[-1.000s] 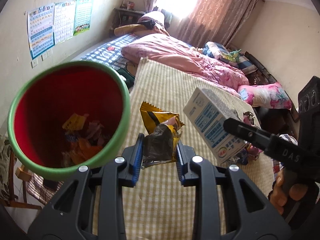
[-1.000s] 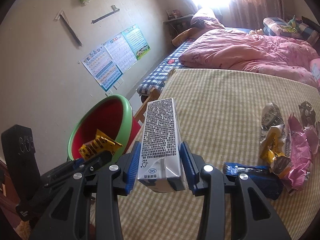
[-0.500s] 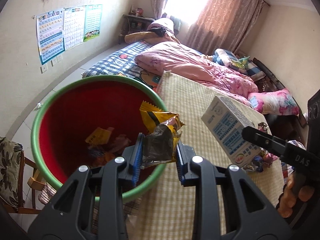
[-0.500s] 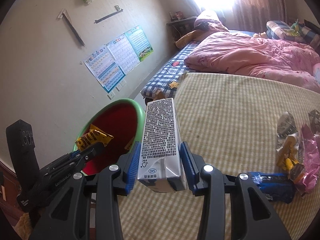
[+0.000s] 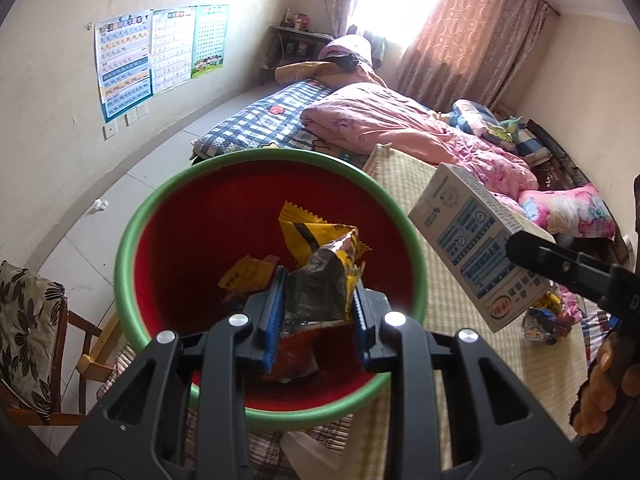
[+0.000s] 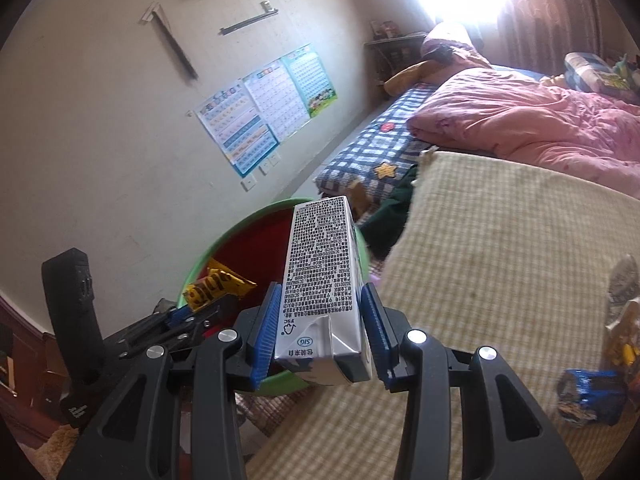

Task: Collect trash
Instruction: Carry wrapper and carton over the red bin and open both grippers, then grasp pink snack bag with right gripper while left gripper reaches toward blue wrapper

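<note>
My left gripper (image 5: 316,316) is shut on a crumpled yellow and silver snack wrapper (image 5: 320,268) and holds it over the mouth of a red bin with a green rim (image 5: 180,216). Several wrappers lie at the bin's bottom. My right gripper (image 6: 320,328) is shut on a white milk carton (image 6: 320,276), held beside the bin's rim (image 6: 240,224) over the edge of the mat. The carton also shows in the left wrist view (image 5: 476,256). The left gripper and its wrapper (image 6: 216,286) show in the right wrist view.
A yellow checked mat (image 6: 500,260) covers the bed. More wrappers (image 6: 592,392) lie on it at the right. A pink quilt (image 6: 540,120) lies at the back. A wooden chair with a floral cushion (image 5: 28,320) stands left of the bin.
Both grippers moved left toward the bin. The wrapper is now over the bin's opening, and the carton has come close to the rim. Both grips are unchanged.
</note>
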A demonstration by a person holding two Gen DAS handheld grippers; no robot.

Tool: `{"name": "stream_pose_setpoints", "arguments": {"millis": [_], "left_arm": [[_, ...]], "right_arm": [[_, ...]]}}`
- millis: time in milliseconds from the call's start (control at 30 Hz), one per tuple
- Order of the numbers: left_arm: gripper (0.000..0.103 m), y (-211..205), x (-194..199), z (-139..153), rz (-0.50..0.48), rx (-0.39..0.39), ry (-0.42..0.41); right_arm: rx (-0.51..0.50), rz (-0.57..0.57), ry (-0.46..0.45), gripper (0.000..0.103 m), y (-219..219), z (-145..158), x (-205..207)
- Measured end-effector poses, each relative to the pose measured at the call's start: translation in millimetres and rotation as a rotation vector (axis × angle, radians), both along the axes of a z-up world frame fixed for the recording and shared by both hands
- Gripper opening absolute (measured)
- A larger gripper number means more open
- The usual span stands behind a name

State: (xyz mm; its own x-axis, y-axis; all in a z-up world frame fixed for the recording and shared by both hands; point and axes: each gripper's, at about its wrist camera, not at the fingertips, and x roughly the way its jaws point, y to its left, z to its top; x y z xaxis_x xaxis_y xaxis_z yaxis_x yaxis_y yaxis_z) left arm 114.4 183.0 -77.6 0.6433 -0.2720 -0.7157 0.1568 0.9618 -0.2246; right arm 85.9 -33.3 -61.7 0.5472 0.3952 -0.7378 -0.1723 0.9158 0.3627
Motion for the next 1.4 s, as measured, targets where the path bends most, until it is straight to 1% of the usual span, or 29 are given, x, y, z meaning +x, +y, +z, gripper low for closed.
{"name": "stream_pose_setpoints", "arguments": {"millis": [333, 433, 500, 533, 567, 733, 800, 900, 1000, 1200, 1267, 1400], "left_arm": [[0.028, 22.2, 4.6, -7.2, 0.039, -0.002, 0.021], [0.028, 25.7, 6.9, -11.1, 0.046, -0.002, 0.038], [0.038, 25.8, 7.5, -14.5, 0.056, 0.003, 0.053], [0.051, 26.9, 7.3, -15.5, 0.068, -0.002, 0.054], [0.054, 27.2, 6.6, -15.7, 0.073, -0.009, 0.052], [0.056, 26.1, 5.1, -15.6, 0.07, -0.002, 0.051], [0.056, 23.8, 3.7, -14.3, 0.073, -0.006, 0.047], [0.057, 15.6, 0.9, -11.6, 0.069, -0.008, 0.036], [0.058, 4.0, -2.1, -8.5, 0.057, -0.01, 0.024], [0.06, -39.5, -12.7, -6.1, 0.009, -0.016, 0.021], [0.06, -54.5, -17.1, -6.6, -0.009, -0.019, 0.026], [0.062, -85.1, -27.7, -6.7, -0.039, -0.018, 0.033]], "right_arm": [[0.027, 0.053, 0.031, 0.04, 31.1, -10.0, 20.6], [0.037, 0.073, 0.043, 0.042, 38.3, -13.8, 27.3], [0.051, 0.072, 0.05, 0.045, 40.8, -16.2, 30.8], [0.059, 0.068, 0.049, 0.052, 39.8, -16.4, 31.2], [0.062, 0.063, 0.046, 0.054, 39.3, -15.5, 31.8], [0.059, 0.028, 0.018, 0.055, 24.5, -8.3, 24.0], [0.049, 0.007, 0.004, 0.057, 15.4, -4.6, 18.4], [0.025, -0.052, -0.011, 0.058, -9.5, -2.4, 8.8], [-0.017, -0.134, -0.02, 0.058, -44.7, -1.5, -2.9], [-0.114, -0.315, -0.029, 0.058, -133.4, 2.5, -31.8], [-0.161, -0.379, -0.019, 0.058, -168.0, 1.7, -42.1], [-0.201, -0.466, 0.026, 0.058, -222.3, -8.3, -58.7]]}}
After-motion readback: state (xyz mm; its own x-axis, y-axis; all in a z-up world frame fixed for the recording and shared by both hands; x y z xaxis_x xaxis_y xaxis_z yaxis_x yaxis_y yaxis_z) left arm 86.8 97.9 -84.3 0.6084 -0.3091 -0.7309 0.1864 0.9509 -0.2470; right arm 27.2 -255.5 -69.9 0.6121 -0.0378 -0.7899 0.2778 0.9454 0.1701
